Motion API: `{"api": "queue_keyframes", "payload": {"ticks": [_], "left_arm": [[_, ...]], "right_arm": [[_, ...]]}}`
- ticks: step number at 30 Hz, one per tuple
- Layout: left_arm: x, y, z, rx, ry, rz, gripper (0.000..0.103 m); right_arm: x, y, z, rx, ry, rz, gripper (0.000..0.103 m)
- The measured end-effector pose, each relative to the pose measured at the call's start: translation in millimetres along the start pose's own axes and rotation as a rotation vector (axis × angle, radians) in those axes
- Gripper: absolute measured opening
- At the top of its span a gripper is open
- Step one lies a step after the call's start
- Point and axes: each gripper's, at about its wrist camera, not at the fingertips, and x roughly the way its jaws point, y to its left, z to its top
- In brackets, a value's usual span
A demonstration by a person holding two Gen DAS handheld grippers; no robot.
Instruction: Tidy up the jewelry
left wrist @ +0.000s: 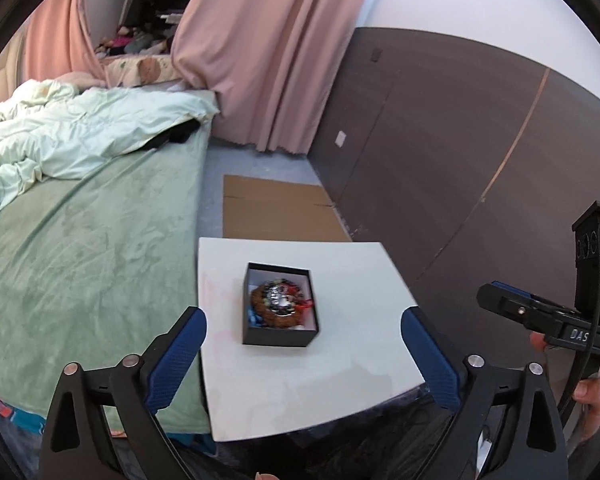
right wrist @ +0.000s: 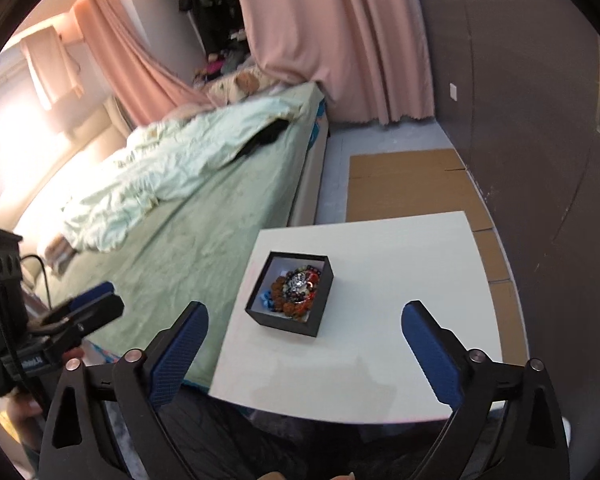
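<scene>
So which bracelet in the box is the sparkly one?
The silvery one on top, in the middle of the pile; the brown beaded bracelet and dark beads around it look dull.

the beads (left wrist: 278, 304) in the black box (left wrist: 278, 334) blur into one heap, so single pieces cannot be told apart, and the box's near wall hides its floor. the table (left wrist: 300, 392) loses its near edge behind the left gripper (left wrist: 304, 320). the right gripper (left wrist: 500, 300) is cut off by the picture's right edge, its jaws unreadable there. the clutter (right wrist: 220, 64) behind the curtain (right wrist: 320, 40) is too small to name.
</scene>
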Motion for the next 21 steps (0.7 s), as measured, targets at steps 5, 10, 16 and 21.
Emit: {"api": "queue_keyframes", "payload": {"ticks": [5,10,16,21], "left_arm": [[-26,-18,-11,0.030,-0.052,0.001,0.103],[-50,-34,-27,0.062,-0.096,0.020,0.103],[-78,-47,-48,0.095,-0.147,0.024,0.103],[-92,-57,-68,0.121,-0.164,0.013,0.103]], "right_arm": [[-32,0,-16,-0.004,-0.050,-0.009,0.103],[-56,1,-34,-0.002,-0.086,-0.011,0.103],[-77,8,-59,-0.035,-0.114,-0.050,0.103],[-94,11,-82,-0.049,-0.150,-0.053,0.103]]}}
